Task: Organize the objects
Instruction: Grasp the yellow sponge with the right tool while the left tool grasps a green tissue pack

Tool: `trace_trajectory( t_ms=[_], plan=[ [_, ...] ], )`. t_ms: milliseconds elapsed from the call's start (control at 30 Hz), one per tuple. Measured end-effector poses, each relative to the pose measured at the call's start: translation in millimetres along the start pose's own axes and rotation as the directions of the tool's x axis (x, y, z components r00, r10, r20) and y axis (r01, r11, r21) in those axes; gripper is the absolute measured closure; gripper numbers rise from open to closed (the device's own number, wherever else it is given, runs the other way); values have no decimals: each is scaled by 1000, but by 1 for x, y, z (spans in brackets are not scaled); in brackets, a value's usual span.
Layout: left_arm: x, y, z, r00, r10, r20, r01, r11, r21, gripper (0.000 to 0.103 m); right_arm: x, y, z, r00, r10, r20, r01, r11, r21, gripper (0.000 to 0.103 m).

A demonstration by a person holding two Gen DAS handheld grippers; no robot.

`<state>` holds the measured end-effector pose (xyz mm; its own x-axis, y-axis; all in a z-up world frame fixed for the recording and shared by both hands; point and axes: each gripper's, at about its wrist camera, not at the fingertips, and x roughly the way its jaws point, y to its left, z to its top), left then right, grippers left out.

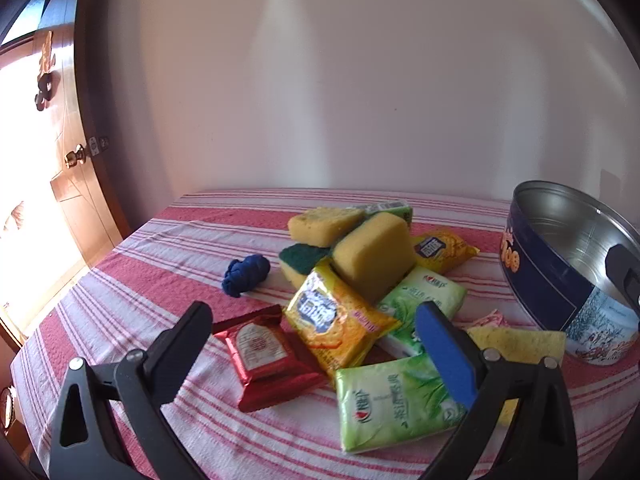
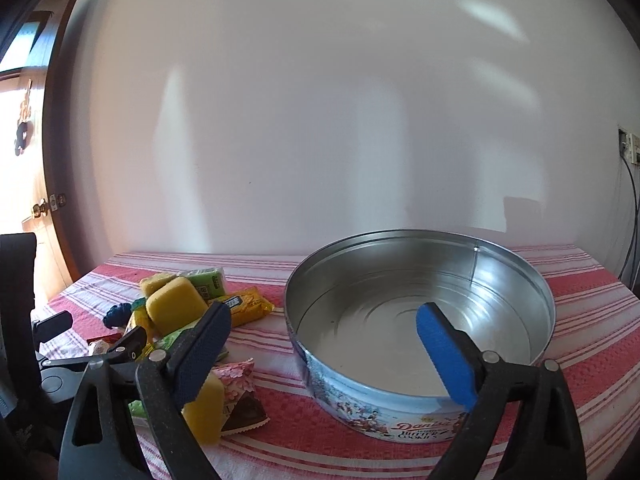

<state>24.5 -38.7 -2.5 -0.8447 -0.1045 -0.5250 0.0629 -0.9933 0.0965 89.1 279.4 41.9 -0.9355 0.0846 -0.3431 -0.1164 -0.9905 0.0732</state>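
Note:
My left gripper point(image 1: 316, 320) is open and empty, hovering over a pile on the striped tablecloth: a red foil packet point(image 1: 268, 356), a yellow cracker packet point(image 1: 336, 320), green tissue packs point(image 1: 388, 404), yellow sponges point(image 1: 372, 256) and a blue cloth bundle point(image 1: 245, 274). An empty round cookie tin point(image 1: 568, 264) stands to the right. My right gripper point(image 2: 324, 320) is open and empty, just above the near rim of the tin point(image 2: 420, 320). The pile point(image 2: 176, 312) lies left of it, with a pink flowered packet point(image 2: 236, 380).
The table point(image 2: 580, 380) has a red and white striped cloth and stands against a white wall. A wooden door point(image 1: 68, 168) is at the left. A flat yellow cloth point(image 1: 516, 344) lies by the tin. Cables and a socket point(image 2: 628, 148) are at far right.

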Motion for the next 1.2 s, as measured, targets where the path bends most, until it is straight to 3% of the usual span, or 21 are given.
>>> trace_trajectory(
  t_ms=[167,300,400,633,767,800,933,1100,1200],
  plan=[
    [-10,21,-8,1000,26,2,-26,1000,13,0,6,14,-6,995,79,-67,-83,995,-50,31],
    [-15,33,-16,999,26,-23,-26,999,23,1,5,22,-11,979,170,-109,-177,983,-52,32],
    [-16,39,-22,998,-18,-62,19,1000,9,1,8,28,-13,961,232,-152,-242,969,-51,32],
    [-14,28,-27,991,-63,-117,67,997,26,1,32,36,-20,915,283,-287,-301,953,-21,32],
    [-15,22,-29,990,-64,-128,68,997,31,1,41,47,-26,880,310,-361,-343,939,-32,68],
    [-14,22,-29,988,-67,-137,71,997,28,1,42,50,-28,874,314,-372,-352,935,-38,70],
    [-13,22,-28,981,-103,-165,104,995,-4,1,35,54,-29,878,325,-351,-369,927,-68,74],
    [-15,8,-19,978,-139,-158,137,990,-19,1,10,37,-7,905,367,-216,-380,925,-22,75],
    [-10,-9,-15,976,-134,-170,136,991,-1,5,0,23,3,934,329,-139,-335,942,-19,75]
  ],
)
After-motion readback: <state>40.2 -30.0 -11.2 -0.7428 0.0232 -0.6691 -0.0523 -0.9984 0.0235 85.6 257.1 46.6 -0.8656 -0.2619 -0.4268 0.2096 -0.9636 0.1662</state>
